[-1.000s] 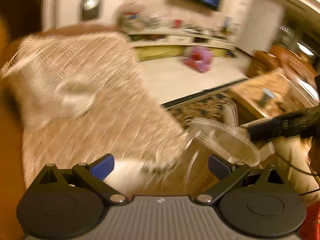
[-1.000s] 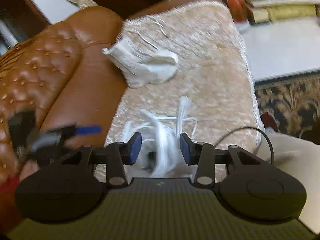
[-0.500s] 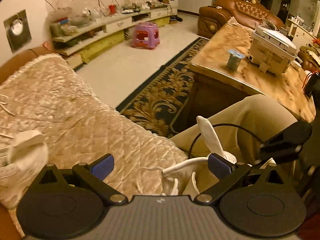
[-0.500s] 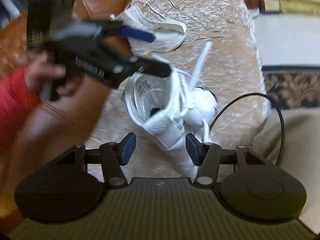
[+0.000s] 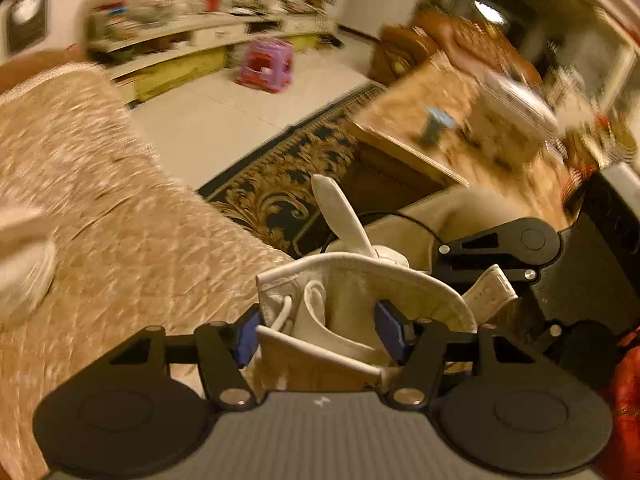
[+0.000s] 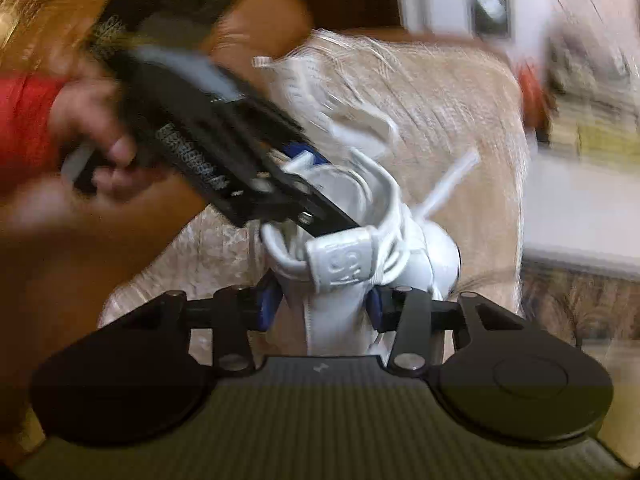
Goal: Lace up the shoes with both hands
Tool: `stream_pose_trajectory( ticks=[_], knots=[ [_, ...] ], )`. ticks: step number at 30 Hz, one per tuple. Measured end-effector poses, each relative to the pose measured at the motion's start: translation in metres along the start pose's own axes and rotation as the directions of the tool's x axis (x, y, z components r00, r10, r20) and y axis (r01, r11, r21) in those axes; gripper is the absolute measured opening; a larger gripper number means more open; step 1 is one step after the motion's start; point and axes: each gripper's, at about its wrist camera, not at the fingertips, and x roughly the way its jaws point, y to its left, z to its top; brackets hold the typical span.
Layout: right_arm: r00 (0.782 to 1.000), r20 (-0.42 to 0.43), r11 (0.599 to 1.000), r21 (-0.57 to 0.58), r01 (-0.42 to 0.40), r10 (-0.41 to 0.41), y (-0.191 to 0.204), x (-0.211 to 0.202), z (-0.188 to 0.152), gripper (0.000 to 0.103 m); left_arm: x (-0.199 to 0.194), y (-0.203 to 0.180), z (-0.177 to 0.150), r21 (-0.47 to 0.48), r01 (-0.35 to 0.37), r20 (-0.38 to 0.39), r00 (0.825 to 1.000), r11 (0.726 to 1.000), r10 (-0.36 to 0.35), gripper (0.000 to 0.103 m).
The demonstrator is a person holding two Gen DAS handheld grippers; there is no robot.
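Writing: embossed marks on the shoe's (image 6: pixel 360 236) heel tab, possibly digits (too blurred to read).
Change: half a second ago both grippers stood clear of the shoe.
Left gripper (image 5: pixel 320 334): clamped on the collar.
Right gripper (image 6: pixel 322 304): clamped on the heel.
Place: over the quilted cover (image 6: pixel 460 120).

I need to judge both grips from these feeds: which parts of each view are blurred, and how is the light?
Left wrist view: warm orange cast; the room and sofa cover smear with motion, while the shoe between the left gripper pads stays sharp. Right wrist view: hand and far background are streaked; the shoe's heel tab at the right gripper reads fairly clearly. Both bend strongly at the edges.
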Motion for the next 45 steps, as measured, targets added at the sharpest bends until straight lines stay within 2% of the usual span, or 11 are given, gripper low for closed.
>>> stream_pose_trajectory(
  ticks=[4,8,12,16,21,24,27,31,36,38,45],
  knots=[
    [0.998,0.057,0.98,-0.198,-0.002,0.014,0.019,0.005,0.023,0.05,-0.034,0.015,-0.02,-0.102,-0.053,0.081,0.995,0.993,0.062,0.066],
    [0.988,0.147,0.784,-0.619,0.056,0.046,0.055,0.007,0.021,0.048,-0.059,0.008,-0.044,-0.197,-0.125,0.148,0.977,0.972,0.155,0.067],
    [0.975,0.113,0.691,-0.721,-0.053,0.193,0.047,0.001,0.039,0.048,-0.093,-0.014,-0.053,-0.28,-0.146,0.234,0.948,0.949,0.215,0.075],
    [0.906,0.083,0.59,-0.782,-0.2,0.416,0.032,-0.024,0.074,0.048,-0.136,-0.04,-0.053,-0.367,-0.136,0.294,0.922,0.92,0.253,0.082],
    [0.792,-0.076,0.282,-0.91,-0.303,0.606,0.027,-0.012,0.113,0.049,-0.139,-0.032,-0.073,-0.574,-0.209,0.259,0.871,0.792,0.417,0.083],
    [0.824,-0.186,0.074,-0.961,-0.265,0.535,0.049,0.029,0.119,0.05,-0.112,-0.007,-0.091,-0.704,-0.259,0.169,0.844,0.662,0.509,0.082],
    [0.903,-0.268,-0.093,-0.963,-0.251,0.335,0.078,0.066,0.097,0.055,-0.093,0.009,-0.102,-0.749,-0.194,0.187,0.856,0.634,0.482,0.082],
    [0.979,-0.161,0.091,-0.981,-0.173,0.125,0.054,0.103,0.086,0.063,-0.088,0.016,-0.092,-0.715,-0.275,0.141,0.844,0.643,0.518,0.081],
    [0.973,-0.111,0.73,-0.646,-0.224,0.2,-0.029,0.077,0.127,0.065,-0.103,0.024,-0.095,-0.693,-0.321,0.127,0.827,0.646,0.547,0.088],
    [0.964,-0.106,0.888,-0.373,-0.267,0.245,-0.056,0.058,0.132,0.069,-0.108,0.033,-0.099,-0.696,-0.349,0.113,0.811,0.628,0.575,0.09],
    [0.927,0.09,0.889,0.265,-0.373,0.363,-0.089,0.042,0.082,0.095,-0.094,0.058,-0.112,-0.583,-0.45,0.128,0.772,0.677,0.623,0.091]
  ],
)
